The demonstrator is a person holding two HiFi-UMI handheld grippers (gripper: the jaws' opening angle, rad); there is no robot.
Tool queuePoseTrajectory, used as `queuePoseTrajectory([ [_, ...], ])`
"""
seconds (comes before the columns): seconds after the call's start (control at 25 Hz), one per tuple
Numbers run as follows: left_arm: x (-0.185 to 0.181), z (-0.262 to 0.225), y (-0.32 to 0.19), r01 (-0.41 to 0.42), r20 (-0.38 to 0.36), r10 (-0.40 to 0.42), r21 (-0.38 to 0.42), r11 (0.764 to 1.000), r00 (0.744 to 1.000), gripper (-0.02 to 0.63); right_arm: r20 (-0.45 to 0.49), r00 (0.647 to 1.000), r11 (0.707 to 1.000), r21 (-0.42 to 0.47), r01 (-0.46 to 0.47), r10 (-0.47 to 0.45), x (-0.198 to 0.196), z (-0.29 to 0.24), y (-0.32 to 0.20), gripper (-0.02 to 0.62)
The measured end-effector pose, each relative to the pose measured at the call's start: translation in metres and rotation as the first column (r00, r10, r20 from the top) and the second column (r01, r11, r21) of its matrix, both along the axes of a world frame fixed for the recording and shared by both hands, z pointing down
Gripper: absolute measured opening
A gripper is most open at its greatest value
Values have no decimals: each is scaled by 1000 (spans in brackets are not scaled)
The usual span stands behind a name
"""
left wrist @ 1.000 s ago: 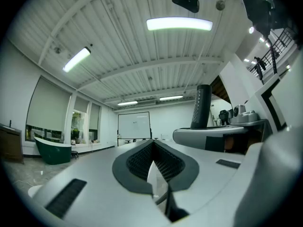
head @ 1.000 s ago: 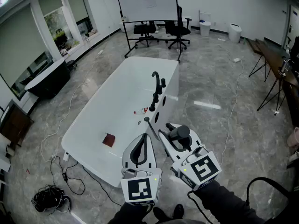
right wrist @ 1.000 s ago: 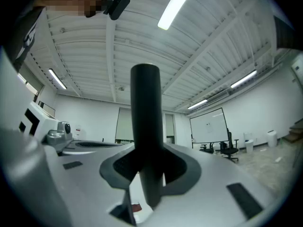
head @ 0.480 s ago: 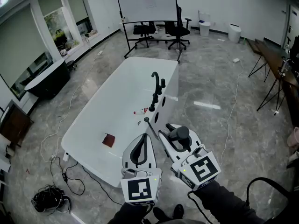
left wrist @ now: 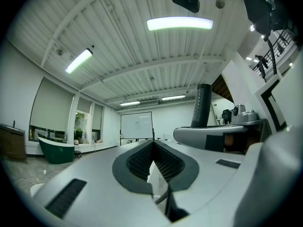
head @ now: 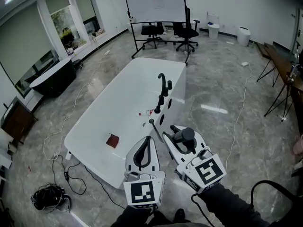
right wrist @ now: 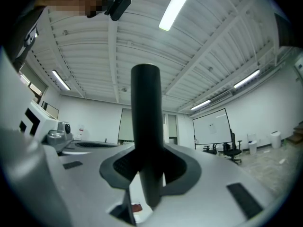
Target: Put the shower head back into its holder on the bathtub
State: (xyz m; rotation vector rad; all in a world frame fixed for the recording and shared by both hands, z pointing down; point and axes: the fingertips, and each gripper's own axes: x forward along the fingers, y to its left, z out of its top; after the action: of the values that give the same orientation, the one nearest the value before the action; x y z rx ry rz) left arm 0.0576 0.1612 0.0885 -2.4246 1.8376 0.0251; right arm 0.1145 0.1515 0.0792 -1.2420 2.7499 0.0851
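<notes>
Two grippers; right gripper (head: 173, 139) clamps shower head (right wrist: 146, 126); left gripper (head: 147, 143) apparently closed.

My right tongs (head: 175, 135) are covering the lower end of the shower head (head: 185, 134), so I am not seeing where its hose joins. The head view's bottom edge is cutting off my sleeves (head: 229, 208). Far in the bathtub (head: 106, 112), a small red thing (head: 112, 140) is showing too small to identify.
</notes>
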Motion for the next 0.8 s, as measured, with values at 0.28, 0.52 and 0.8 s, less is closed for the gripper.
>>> queuePoseTrajectory([
  [0.28, -5, 13, -21, 19, -19, -19, -11, 1000, 1000, 3, -23, 999, 1000, -11, 26, -26, -2, 9, -21, 114],
  [0.52, -22, 25, -66, 31, -33, -32, -26, 999, 999, 3, -30, 999, 1000, 4, 31, -30, -14, 2, -66, 114],
  [0.8, -47, 24, -120, 26, -37, -27, -24, 999, 999, 3, -76, 996, 999, 12, 46, -45, -48, 4, -124, 114],
])
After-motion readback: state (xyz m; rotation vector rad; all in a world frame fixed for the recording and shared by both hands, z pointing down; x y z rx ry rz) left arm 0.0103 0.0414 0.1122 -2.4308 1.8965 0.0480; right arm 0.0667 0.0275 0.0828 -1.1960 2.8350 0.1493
